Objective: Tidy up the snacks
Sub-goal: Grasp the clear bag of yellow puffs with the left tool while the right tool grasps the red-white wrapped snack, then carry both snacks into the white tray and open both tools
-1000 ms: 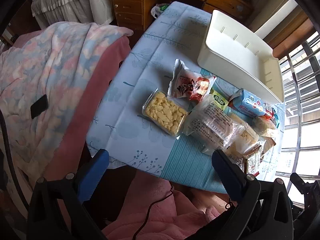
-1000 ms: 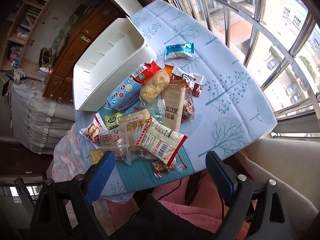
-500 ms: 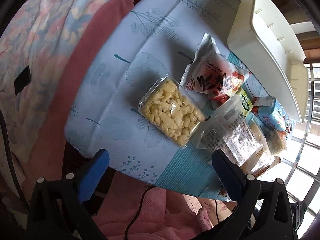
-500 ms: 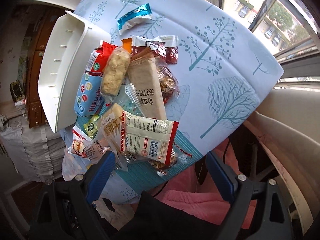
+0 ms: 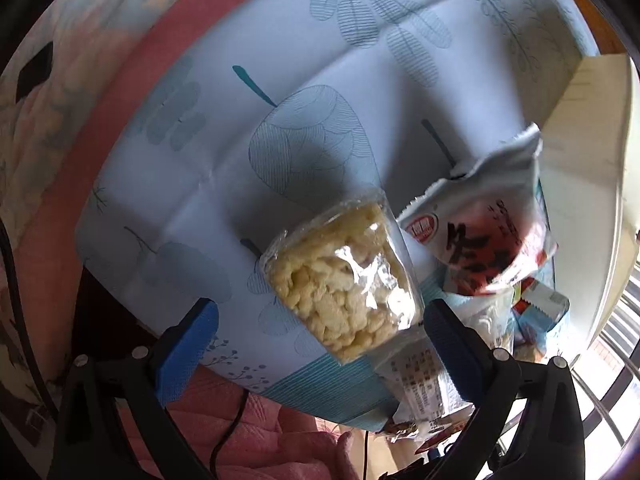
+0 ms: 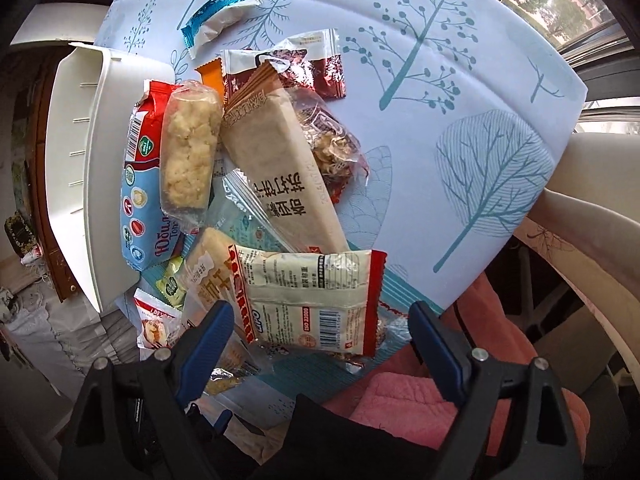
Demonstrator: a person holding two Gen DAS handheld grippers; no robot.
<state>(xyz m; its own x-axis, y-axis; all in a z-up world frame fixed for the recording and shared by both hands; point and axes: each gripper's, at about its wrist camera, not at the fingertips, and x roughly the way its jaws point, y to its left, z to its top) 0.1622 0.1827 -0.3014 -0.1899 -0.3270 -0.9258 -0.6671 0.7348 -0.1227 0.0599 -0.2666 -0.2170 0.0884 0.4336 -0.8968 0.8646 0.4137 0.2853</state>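
Observation:
A pile of snack packets lies on a light blue tablecloth with tree prints. In the left wrist view a clear pack of yellow puffed snacks sits between the wide blue fingers of my left gripper, untouched; a red and white bag lies to its right. In the right wrist view my right gripper hangs over a white packet with red ends; its jaws are closing slightly, pads clear of the packet. A long beige bar and a blue biscuit pack lie beyond. The white bin stands at the left.
A teal-ended packet lies alone at the far side of the tablecloth. Pink quilted fabric lies below the table's near edge. A floral blanket lies left of the table, and window bars stand at the right.
Both grippers have come down and rolled toward the snacks, which now look much larger. The puffed snack pack now sits between the left fingers and the red-ended packet between the right ones.

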